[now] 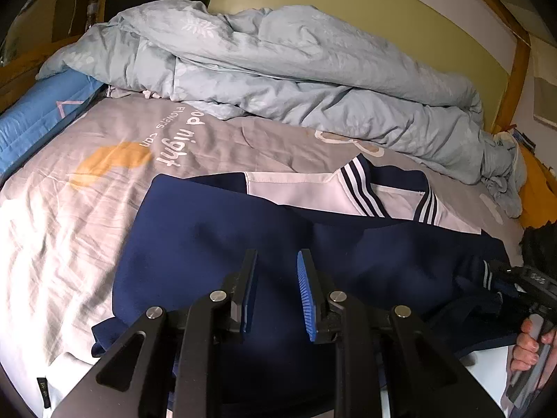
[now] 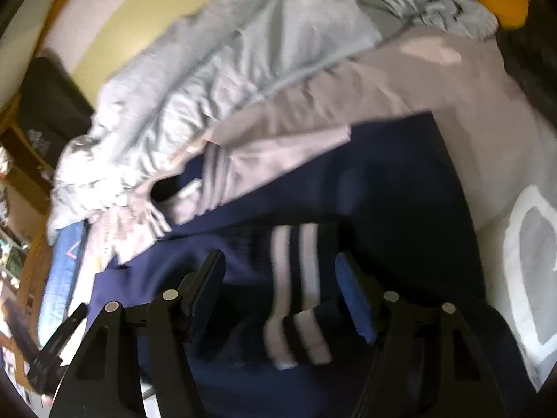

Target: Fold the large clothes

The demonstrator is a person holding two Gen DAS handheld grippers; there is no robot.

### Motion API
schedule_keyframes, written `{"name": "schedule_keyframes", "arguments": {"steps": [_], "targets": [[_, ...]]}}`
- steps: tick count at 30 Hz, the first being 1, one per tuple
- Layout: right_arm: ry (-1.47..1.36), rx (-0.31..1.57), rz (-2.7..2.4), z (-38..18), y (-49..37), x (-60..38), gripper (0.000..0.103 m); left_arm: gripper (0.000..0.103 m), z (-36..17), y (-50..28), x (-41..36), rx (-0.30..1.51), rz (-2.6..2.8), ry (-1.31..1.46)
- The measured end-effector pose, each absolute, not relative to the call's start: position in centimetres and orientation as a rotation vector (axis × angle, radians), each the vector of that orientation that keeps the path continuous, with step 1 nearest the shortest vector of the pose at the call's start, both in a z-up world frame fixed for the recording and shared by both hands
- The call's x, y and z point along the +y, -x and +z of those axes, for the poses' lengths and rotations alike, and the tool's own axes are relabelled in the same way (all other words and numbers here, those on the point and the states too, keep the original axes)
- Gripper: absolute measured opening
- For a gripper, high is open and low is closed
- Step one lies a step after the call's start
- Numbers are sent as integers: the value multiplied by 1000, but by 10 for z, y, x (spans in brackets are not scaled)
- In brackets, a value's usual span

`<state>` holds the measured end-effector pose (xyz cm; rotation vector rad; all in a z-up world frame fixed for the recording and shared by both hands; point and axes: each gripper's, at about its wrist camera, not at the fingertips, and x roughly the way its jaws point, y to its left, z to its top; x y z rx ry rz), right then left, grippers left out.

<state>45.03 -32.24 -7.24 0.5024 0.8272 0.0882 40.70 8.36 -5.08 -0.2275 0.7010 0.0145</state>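
On the bed [image 1: 69, 188], the navy jacket [image 1: 216, 237] lies beneath both grippers' parted fingers [image 1: 306, 278].

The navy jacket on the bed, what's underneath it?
The navy jacket lies on a grey printed bedsheet, which shows around it. Whatever sits directly beneath the jacket is covered and cannot be seen.
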Motion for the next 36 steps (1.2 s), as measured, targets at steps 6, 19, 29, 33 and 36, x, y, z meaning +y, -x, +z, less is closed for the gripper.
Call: {"name": "schedule_keyframes", "arguments": {"steps": [6, 19, 29, 33, 36], "targets": [[-432, 895, 97, -80, -460, -311, 10, 25, -55, -411, 91, 732, 16, 266], [-194, 625, -157, -45, -450, -314, 7, 25, -61, -415, 103, 785, 66, 287], [-290, 673, -99, -38, -441, -326, 23, 25, -63, -417, 109, 801, 80, 304], [-191, 804, -7, -49, -443, -290, 28, 25, -60, -416, 105, 796, 75, 272], [-76, 899, -77, -69, -445, -273, 28, 25, -61, -416, 97, 808, 78, 228]]}}
